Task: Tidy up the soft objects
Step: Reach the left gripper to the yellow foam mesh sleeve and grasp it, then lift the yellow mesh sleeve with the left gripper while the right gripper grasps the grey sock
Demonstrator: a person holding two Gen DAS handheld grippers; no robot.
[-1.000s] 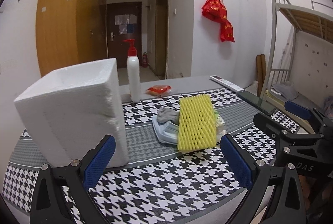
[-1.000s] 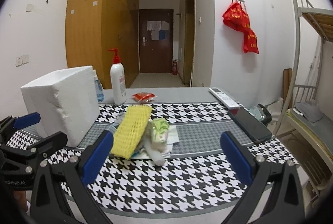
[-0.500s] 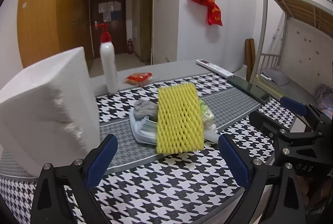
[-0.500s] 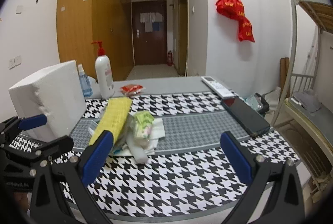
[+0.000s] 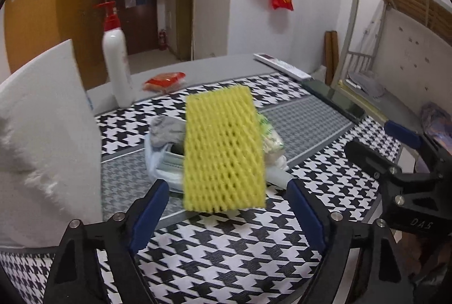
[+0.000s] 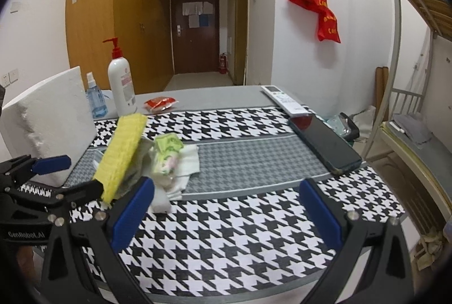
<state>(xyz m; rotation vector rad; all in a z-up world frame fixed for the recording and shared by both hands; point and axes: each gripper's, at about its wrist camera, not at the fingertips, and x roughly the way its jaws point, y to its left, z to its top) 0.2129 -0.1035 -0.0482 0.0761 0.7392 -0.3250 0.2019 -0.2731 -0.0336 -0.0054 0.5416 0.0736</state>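
Left gripper point(image 5: 227, 205) and right gripper point(image 6: 226, 208), each with jaws spread wide and empty, face a yellow foam-net sleeve point(image 5: 223, 148) lying tilted atop a heap of soft items on the houndstooth-patterned tablecloth point(image 6: 240, 233), beside a white foam box point(image 5: 42, 140).

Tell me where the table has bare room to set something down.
Free: the grey strip between the soft pile and the phone, and the houndstooth cloth along the near edge. Crowded: around the yellow foam net, foam box and pump bottle.
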